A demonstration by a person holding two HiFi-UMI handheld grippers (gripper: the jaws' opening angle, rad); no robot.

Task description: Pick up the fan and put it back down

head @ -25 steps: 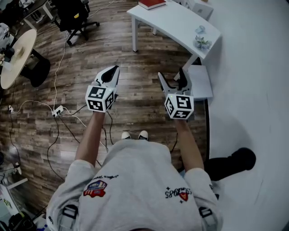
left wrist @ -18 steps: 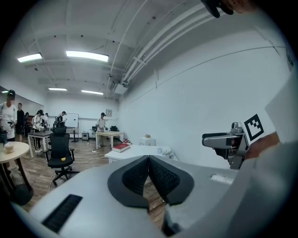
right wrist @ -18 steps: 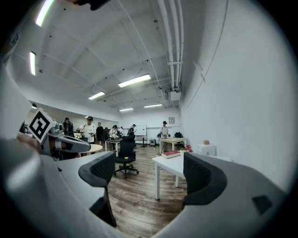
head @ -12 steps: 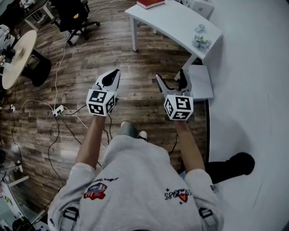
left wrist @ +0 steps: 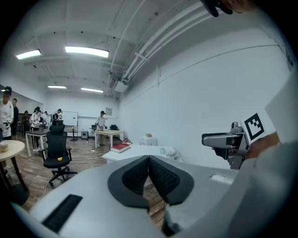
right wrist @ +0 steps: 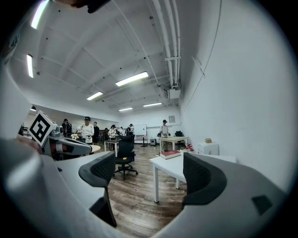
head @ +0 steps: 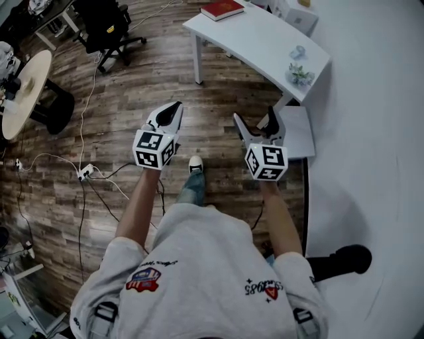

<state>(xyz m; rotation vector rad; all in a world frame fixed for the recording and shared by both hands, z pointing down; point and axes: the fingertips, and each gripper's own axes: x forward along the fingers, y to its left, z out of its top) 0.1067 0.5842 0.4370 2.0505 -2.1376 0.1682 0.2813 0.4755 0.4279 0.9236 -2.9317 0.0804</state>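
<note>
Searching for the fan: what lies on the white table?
A red book, a small plant and a pale blue item; no fan. Only the surface beneath them is covered.

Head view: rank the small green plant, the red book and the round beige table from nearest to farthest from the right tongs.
1. Small green plant, on the white table's near end, just beyond the right tongs.
2. Red rectangular book, at that table's far end.
3. Round beige table, across the room, far left.
</note>
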